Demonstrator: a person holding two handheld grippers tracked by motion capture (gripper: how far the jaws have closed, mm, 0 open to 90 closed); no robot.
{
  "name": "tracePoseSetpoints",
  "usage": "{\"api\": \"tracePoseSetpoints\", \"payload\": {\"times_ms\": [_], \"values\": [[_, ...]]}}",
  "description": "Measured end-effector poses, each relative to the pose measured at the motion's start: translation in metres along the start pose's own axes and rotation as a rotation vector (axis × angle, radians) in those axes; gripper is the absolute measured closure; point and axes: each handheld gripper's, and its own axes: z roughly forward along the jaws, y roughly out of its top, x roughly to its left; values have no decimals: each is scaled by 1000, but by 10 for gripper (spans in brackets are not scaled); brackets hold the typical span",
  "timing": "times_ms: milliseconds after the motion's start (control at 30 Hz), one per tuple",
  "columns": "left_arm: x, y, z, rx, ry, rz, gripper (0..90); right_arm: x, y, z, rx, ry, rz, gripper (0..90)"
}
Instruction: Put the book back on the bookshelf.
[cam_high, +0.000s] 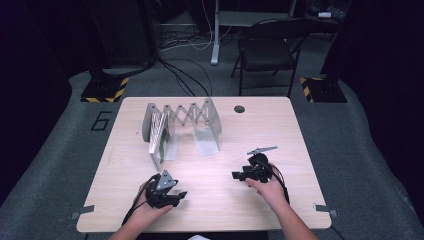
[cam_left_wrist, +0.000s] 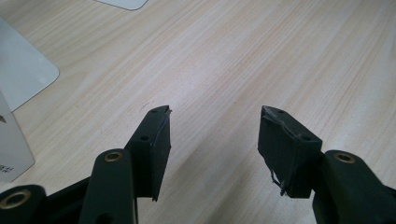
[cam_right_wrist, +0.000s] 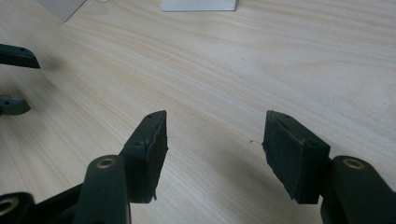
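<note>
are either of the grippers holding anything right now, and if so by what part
Nothing is held. The left gripper and right gripper both have open jaws with only bare table between them.

A folding rack (cam_high: 170, 125) stands on the far left part of the table (cam_high: 260, 125). The left gripper (cam_high: 183, 194) rests near the front edge, in front of the rack. The right gripper (cam_high: 234, 175) sits to its right, well apart.

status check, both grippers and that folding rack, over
Left gripper open, empty. Right gripper open, empty. Accordion rack stands at the table's far side, untouched. Nothing between it and the grippers.
</note>
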Motion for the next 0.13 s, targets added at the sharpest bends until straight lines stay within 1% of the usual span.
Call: {"api": "tracePoseSetpoints", "payload": {"times_ms": [33,67,100,133], "values": [[0,0,1,-4,1,-3,442,-1,0,0,-6,0,-4,397],[1,1,1,9,-9,4,442,-1,0,0,-2,0,4,397],[0,1,2,-1,-5,-5,442,-2,-1,1,-12,-2,3,396],[0,1,3,-2,-5,-5,442,-3,-1,0,-8,3,12,396]]}}
